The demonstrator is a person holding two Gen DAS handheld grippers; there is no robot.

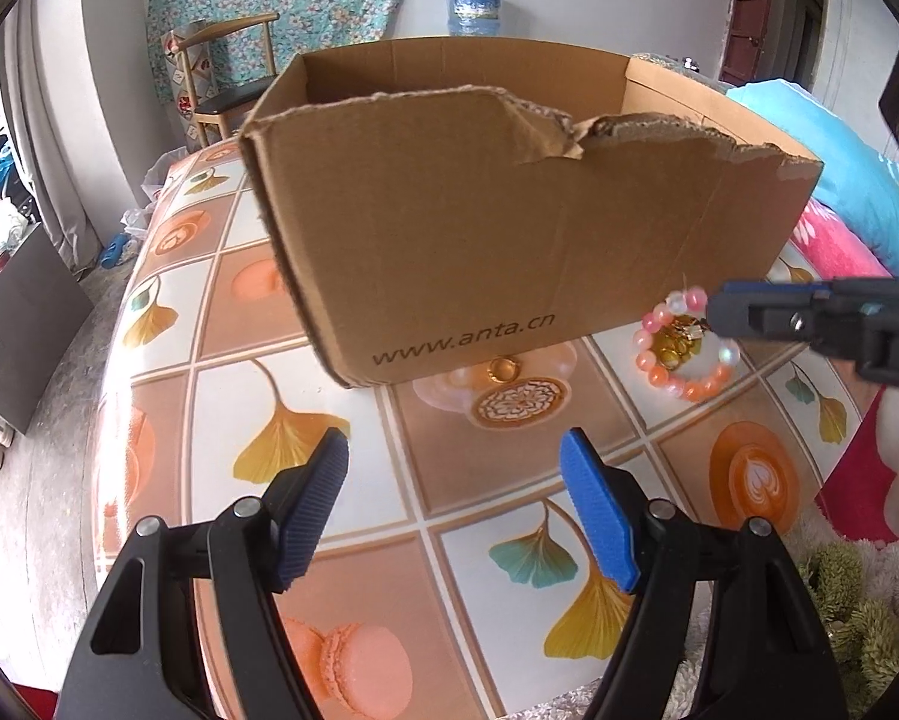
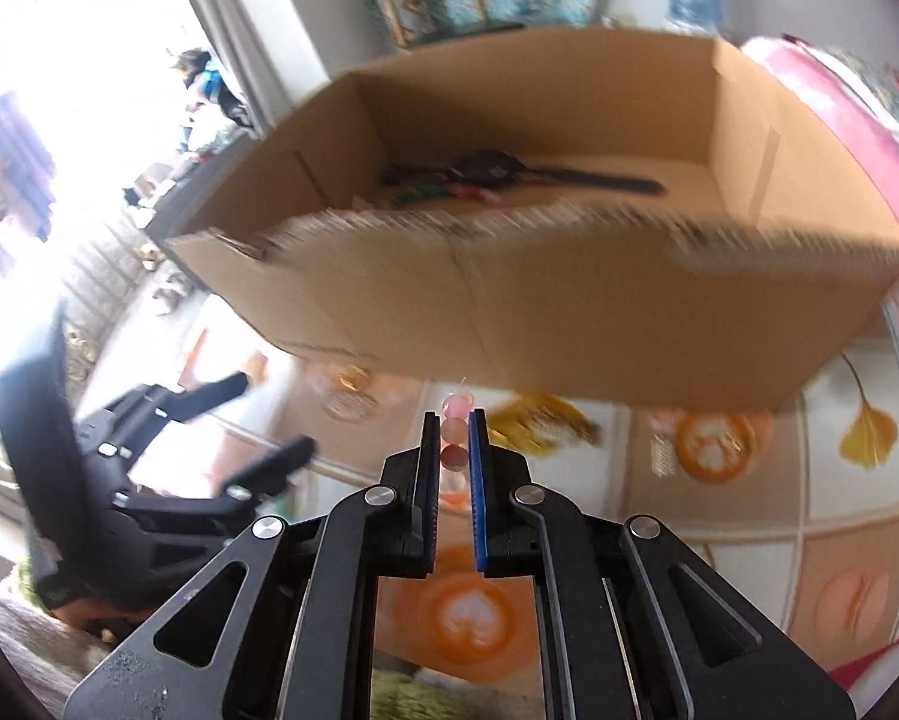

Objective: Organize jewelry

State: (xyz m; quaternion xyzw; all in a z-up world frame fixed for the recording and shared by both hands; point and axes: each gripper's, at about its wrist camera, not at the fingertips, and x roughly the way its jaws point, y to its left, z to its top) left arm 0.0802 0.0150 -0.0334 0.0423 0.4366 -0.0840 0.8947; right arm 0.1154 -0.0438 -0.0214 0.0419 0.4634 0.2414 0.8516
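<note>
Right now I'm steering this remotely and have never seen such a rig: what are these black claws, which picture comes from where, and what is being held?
The claws are two hand-held grippers, each with a camera looking along its fingers. One picture is from the left gripper, open and empty above the patterned tablecloth. The other is from the right gripper, shut on a pink bead bracelet, which the left view shows hanging from its tip. Behind stands an open cardboard box with dark items inside, too blurred to name. A gold ring lies on the cloth by the box.
</note>
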